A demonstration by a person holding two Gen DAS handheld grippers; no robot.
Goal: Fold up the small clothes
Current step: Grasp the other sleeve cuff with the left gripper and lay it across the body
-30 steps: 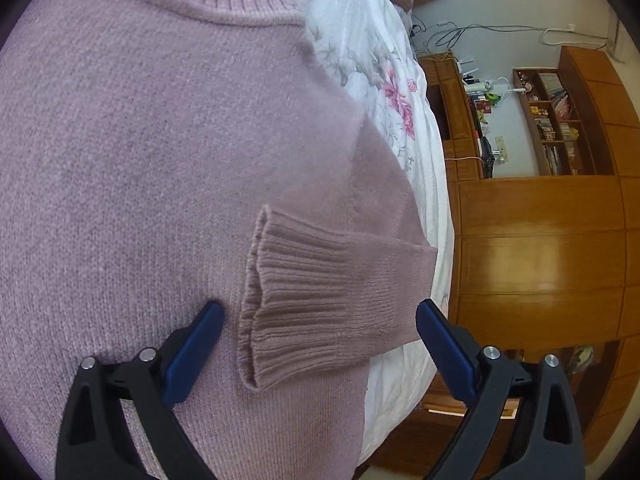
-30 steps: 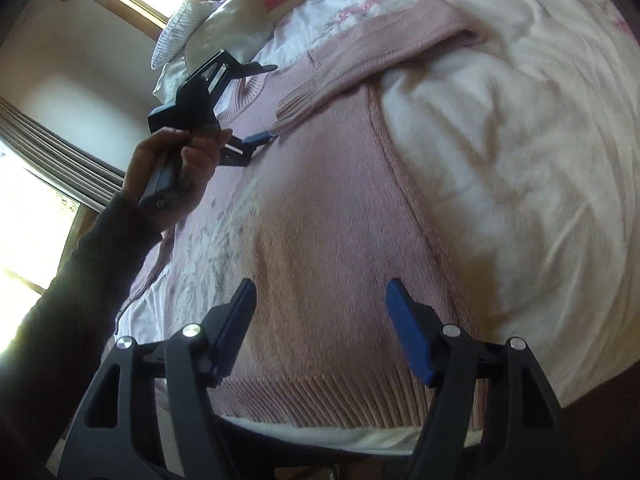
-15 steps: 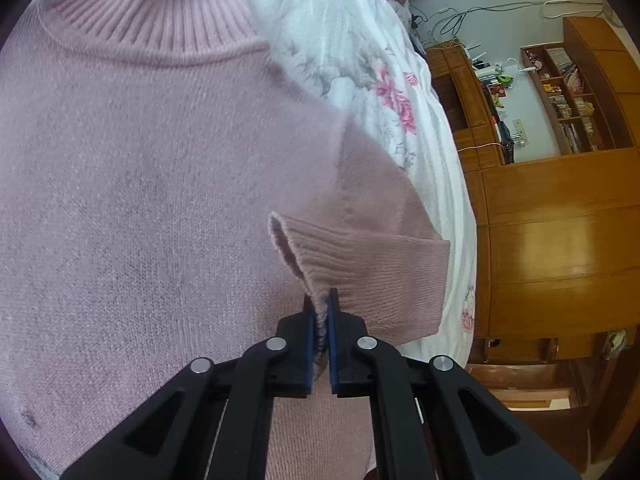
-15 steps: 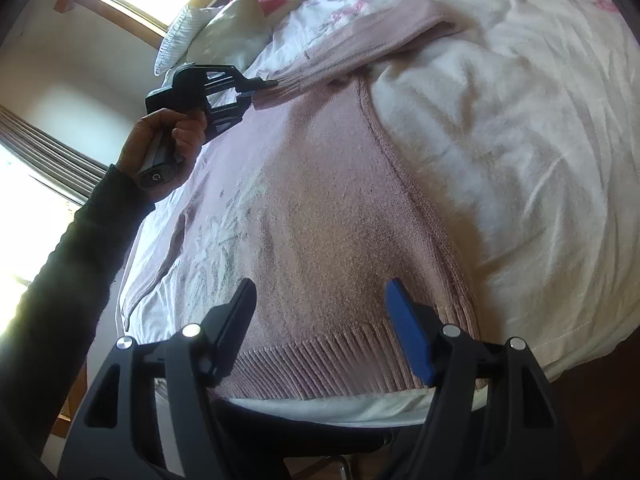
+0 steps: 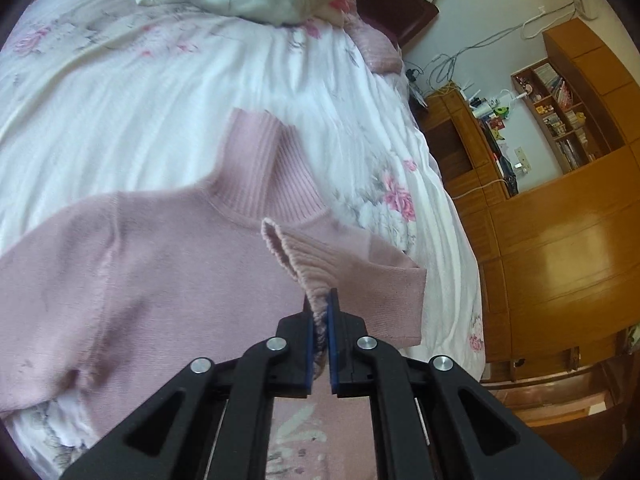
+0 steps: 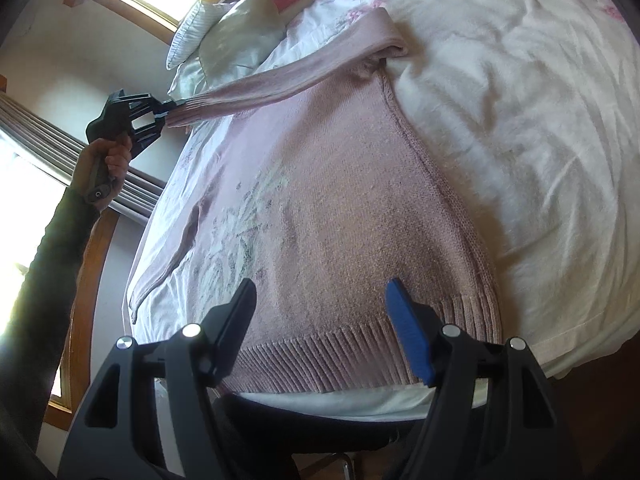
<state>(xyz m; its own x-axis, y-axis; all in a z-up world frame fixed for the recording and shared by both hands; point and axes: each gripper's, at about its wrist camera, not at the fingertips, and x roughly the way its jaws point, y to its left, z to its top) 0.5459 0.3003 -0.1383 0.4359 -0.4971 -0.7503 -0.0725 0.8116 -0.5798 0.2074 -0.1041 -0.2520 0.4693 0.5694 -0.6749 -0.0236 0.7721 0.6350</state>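
Observation:
A pink knitted sweater [image 6: 340, 216] lies flat on the bed, its ribbed hem [image 6: 352, 356] nearest the right wrist camera. My left gripper [image 5: 319, 312] is shut on the ribbed cuff [image 5: 304, 268] of one sleeve. In the right wrist view that sleeve [image 6: 280, 76] stretches taut in the air from the shoulder across to the left gripper [image 6: 162, 114], held up by a hand [image 6: 106, 160]. The ribbed collar [image 5: 264, 168] lies beyond the cuff. My right gripper [image 6: 320, 320] hangs open just above the hem, with nothing between its fingers.
The bed has a white quilt [image 6: 520, 112] with pink flowers. Pillows [image 6: 236, 32] lie at its head. Wooden cabinets and shelves [image 5: 560, 216] stand along one side, a window with curtains [image 6: 36, 148] on the other. The bed's edge [image 6: 360, 400] runs just under the hem.
My left gripper shut on the sleeve cuff, then lifted it up and away from the sweater's body, pulling the sleeve straight. My right gripper stayed open and drew back toward the hem.

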